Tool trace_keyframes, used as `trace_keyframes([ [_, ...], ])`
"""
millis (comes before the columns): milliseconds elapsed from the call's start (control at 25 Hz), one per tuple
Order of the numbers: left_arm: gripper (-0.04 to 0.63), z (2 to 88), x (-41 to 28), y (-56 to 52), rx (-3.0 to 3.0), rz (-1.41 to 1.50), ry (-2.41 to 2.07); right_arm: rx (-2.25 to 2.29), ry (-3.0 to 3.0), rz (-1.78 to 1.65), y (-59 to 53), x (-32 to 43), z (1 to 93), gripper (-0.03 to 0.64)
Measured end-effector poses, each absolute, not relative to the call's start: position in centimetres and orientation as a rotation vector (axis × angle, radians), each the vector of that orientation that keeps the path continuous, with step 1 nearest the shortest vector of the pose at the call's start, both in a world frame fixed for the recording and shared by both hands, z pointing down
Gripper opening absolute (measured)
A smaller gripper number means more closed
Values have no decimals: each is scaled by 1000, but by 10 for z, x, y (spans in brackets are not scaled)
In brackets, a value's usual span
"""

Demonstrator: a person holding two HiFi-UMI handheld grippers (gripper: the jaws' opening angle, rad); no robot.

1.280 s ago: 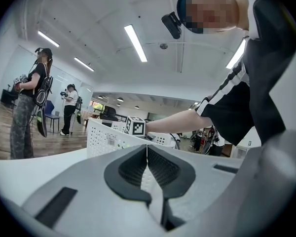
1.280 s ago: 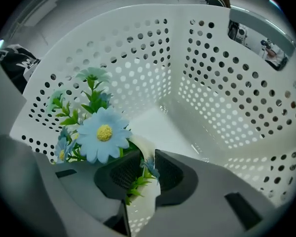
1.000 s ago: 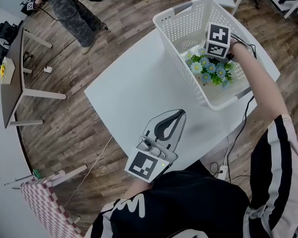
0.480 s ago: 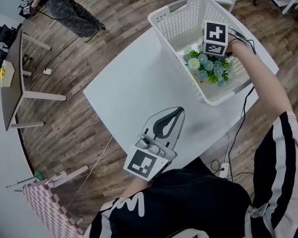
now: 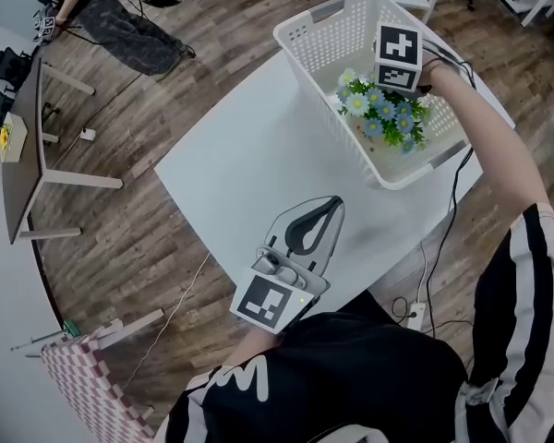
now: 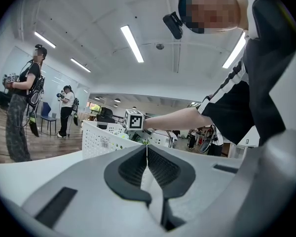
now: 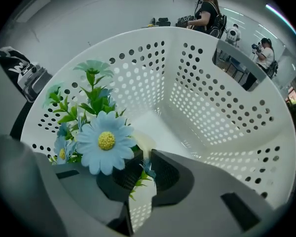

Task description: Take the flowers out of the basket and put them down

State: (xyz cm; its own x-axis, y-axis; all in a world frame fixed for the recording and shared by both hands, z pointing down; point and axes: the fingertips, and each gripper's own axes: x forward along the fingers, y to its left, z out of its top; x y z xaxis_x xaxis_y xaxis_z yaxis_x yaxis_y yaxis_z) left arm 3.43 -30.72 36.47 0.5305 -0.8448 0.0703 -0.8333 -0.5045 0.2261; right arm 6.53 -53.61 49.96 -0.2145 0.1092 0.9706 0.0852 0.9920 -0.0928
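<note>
Your right gripper [image 7: 143,168] has just been closing, and its jaws pinch the stems of the blue flowers [image 7: 104,141], which are heads up inside the white basket [image 7: 222,107] on the bench [image 5: 249,164]. Your left gripper [image 5: 332,212] is closed on nothing, level over the bench, well apart from the basket.

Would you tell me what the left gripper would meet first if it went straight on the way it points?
Most likely the near wall of the white basket: the left gripper, jaws shut and level over the table, points at it, and nothing shows between them, though depth is unclear.
</note>
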Motion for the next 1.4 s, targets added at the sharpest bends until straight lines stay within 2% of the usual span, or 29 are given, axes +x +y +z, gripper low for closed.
trace_keyframes([
  [1400, 4, 316, 35, -255, 2602, -239, -1491, 0, -1751, -132, -507, 62, 340, 58],
])
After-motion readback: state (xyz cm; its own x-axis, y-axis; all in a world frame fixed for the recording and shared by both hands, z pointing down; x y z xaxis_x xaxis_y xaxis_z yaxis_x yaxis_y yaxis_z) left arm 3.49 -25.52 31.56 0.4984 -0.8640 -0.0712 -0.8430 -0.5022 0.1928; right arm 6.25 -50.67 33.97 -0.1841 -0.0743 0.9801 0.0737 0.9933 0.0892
